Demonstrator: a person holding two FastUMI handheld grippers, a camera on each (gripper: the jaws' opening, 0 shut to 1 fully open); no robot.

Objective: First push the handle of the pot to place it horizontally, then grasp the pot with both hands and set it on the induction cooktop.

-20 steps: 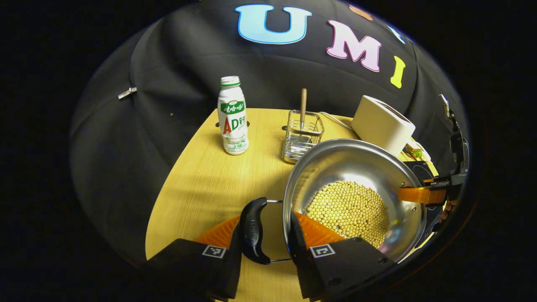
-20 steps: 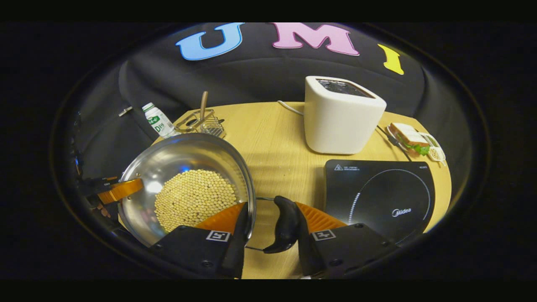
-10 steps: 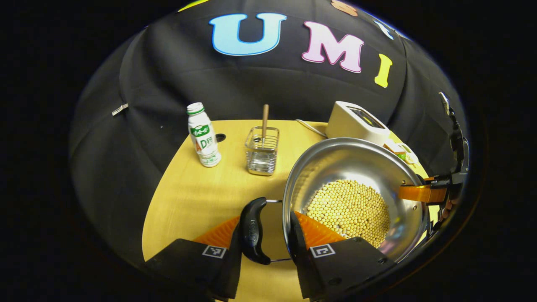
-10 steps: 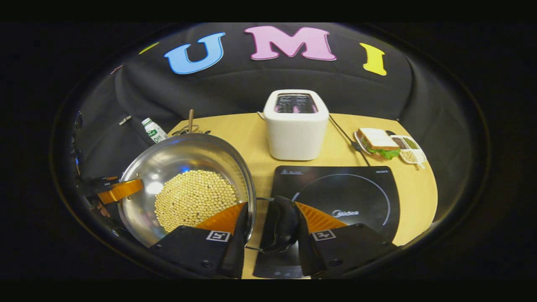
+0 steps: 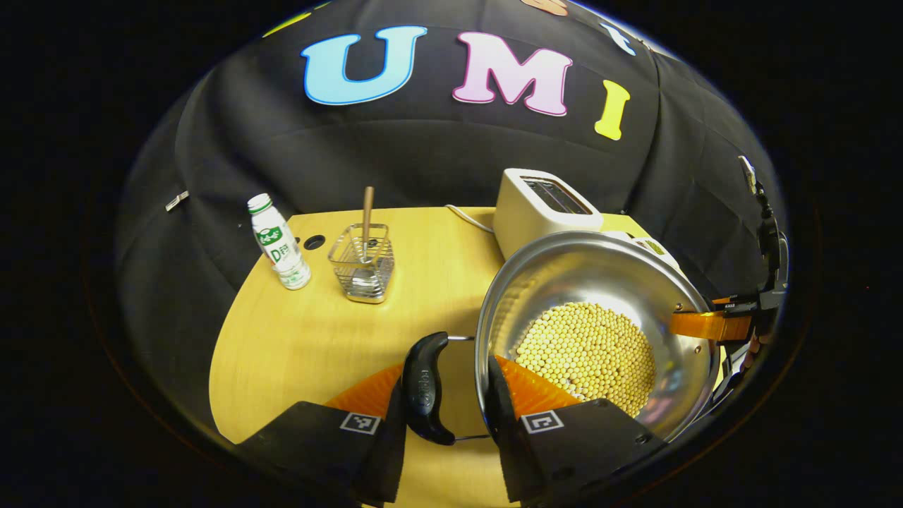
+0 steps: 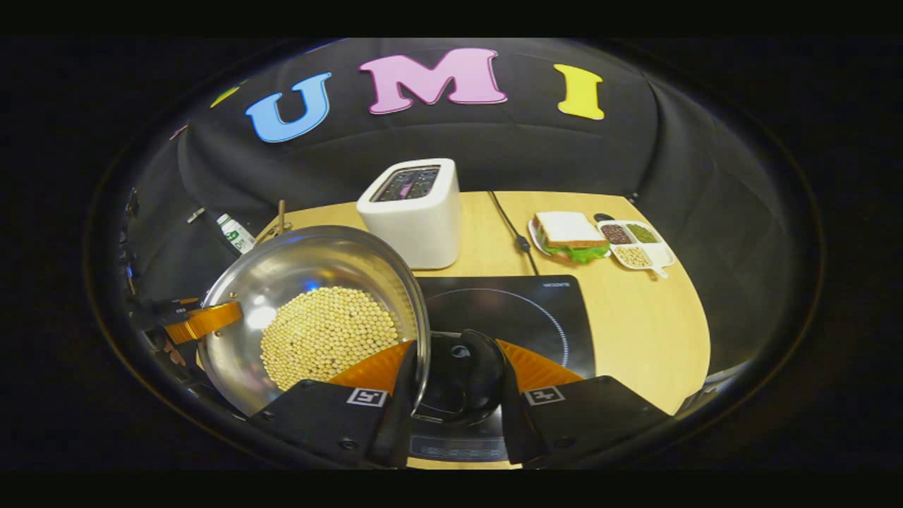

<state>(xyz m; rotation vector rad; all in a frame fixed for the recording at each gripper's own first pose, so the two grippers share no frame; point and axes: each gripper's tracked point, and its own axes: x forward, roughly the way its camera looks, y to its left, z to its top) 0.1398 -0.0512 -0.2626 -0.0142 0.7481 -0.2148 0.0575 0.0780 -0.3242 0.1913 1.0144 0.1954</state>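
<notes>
Holding the pot between both grippers, we see it lifted clear of the desk, its steel bowl carrying a layer of pale yellow beans. Our left gripper has its fingers clenched on the pot's black side handle, one finger outside it and the other against the pot wall. Our right gripper grips the opposite black handle the same way, and in the right gripper view the pot hangs partly over the left edge of the black induction cooktop, not yet resting on it. The cooktop carries small white printing along its edges, too small for us to read. A white toaster stands just behind the cooktop, its cord trailing across the desk. To the cooktop's far right sit a sandwich on a plate and a small divided dish of grains. In the left gripper view a white bottle with a green label and a large red "D" stands near a wire basket holding a wooden stick.
</notes>
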